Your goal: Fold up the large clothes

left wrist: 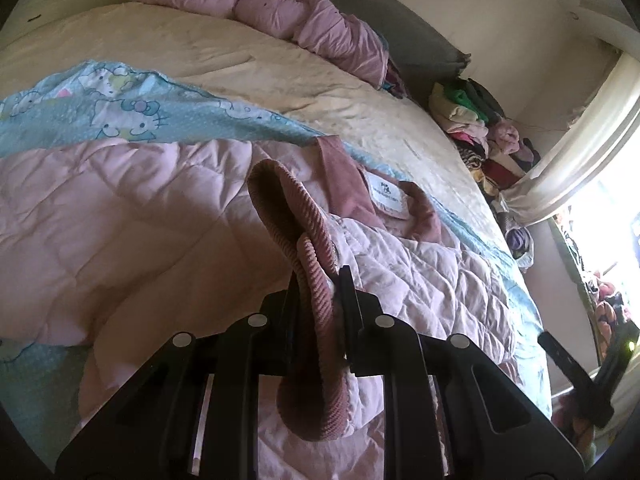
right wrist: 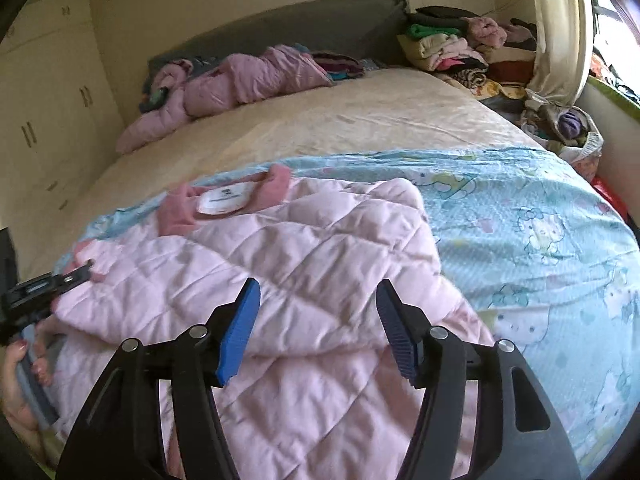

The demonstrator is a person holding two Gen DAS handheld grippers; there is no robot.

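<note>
A pale pink quilted jacket [left wrist: 120, 220] [right wrist: 320, 240] lies spread on the bed, its dusky pink collar with a white label [right wrist: 224, 200] [left wrist: 386, 196] turned toward the headboard. My left gripper [left wrist: 320, 280] is shut on the jacket's ribbed dusky pink cuff [left wrist: 276, 184], which loops up out of the jaws and hangs down behind them. In the right wrist view the left gripper [right wrist: 86, 268] sits at the jacket's left edge, pinching the sleeve end, with a person's hand [right wrist: 24, 360] behind it. My right gripper [right wrist: 316, 292] hovers over the jacket's middle, open, its blue pads [right wrist: 240, 328] holding nothing.
Under the jacket lies a light blue cartoon-print sheet [right wrist: 520, 220] on a cream bed cover [right wrist: 320, 120]. A bundled pink quilt [right wrist: 240, 76] lies by the grey headboard. Stacked clothes [right wrist: 460, 48] fill the far right corner beside a curtain [right wrist: 560, 40]. Cream wardrobe doors [right wrist: 40, 100] stand left.
</note>
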